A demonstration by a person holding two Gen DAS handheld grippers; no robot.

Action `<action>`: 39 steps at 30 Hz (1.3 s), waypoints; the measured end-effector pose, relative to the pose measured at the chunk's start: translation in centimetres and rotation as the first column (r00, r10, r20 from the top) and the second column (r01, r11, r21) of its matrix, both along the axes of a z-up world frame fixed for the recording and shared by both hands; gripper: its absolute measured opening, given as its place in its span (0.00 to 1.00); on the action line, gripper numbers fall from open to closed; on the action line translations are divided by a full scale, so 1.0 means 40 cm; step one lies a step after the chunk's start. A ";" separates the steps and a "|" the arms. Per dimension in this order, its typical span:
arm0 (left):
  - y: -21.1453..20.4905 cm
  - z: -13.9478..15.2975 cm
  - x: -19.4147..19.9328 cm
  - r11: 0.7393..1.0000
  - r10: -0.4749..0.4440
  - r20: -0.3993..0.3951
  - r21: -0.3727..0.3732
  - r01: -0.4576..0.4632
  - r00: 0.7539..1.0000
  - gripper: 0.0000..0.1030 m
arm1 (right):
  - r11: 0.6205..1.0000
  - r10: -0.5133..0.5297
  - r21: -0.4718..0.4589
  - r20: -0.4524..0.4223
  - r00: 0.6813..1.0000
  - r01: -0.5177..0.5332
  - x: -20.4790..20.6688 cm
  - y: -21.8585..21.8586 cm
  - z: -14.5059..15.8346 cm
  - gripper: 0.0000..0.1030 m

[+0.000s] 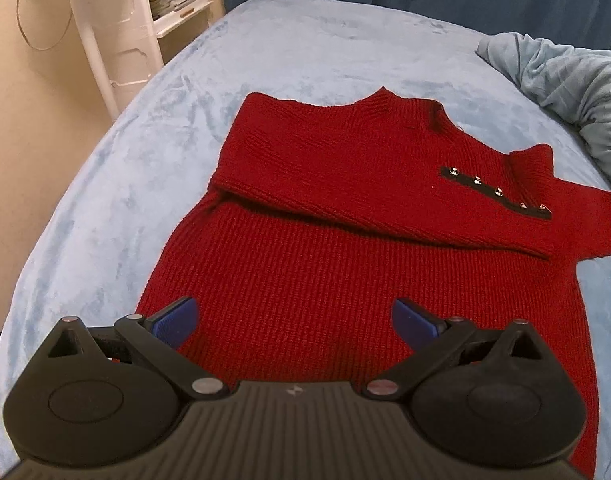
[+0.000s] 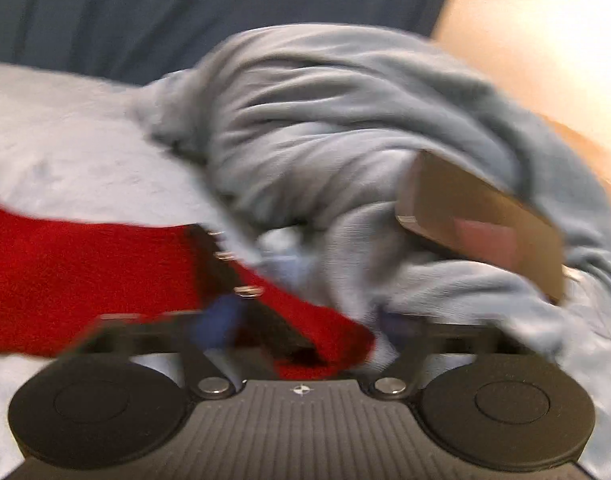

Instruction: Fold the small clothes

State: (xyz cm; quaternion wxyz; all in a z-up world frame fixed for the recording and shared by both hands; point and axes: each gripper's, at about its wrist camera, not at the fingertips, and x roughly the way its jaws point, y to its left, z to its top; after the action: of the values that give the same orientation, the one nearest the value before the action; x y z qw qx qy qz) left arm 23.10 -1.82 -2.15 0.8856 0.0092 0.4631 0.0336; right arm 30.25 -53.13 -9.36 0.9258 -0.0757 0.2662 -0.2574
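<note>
red sweater (image 1: 345, 240) flat on blue blanket (image 1: 305, 52), one sleeve crossed over chest for folding | left gripper (image 1: 293, 320) spread above hem at 6 o'clock; holds nothing | right gripper (image 2: 301, 332) at other sleeve cuff (image 2: 329, 344) (blurred); pinch cannot be told

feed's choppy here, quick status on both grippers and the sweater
Left gripper open above red sweater hem. Right gripper at the buttoned sleeve; too blurred to confirm grip. One sleeve already folded across. Bunched blue blanket beside it.
</note>
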 end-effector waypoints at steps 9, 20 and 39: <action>0.009 0.047 -0.024 1.000 -0.008 0.034 -0.015 0.009 0.999 1.00 | 0.882 0.061 0.464 0.062 0.996 -0.083 -0.091 -0.043 0.161 0.08; 0.123 0.128 -0.086 0.992 0.115 0.051 -0.056 -0.112 0.992 1.00 | 0.648 0.112 0.701 0.298 0.948 -0.297 -0.202 -0.010 0.394 0.07; 0.302 0.032 -0.108 0.961 0.208 -0.030 -0.178 -0.210 0.978 1.00 | 0.623 0.358 0.701 0.138 0.923 -0.347 0.073 0.389 0.616 0.07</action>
State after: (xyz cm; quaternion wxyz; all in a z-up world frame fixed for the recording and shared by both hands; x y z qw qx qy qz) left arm 18.76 10.25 -0.89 0.8718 -0.1198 0.4674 0.0848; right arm 33.15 -37.55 15.30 0.9117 0.2366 0.3317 0.0530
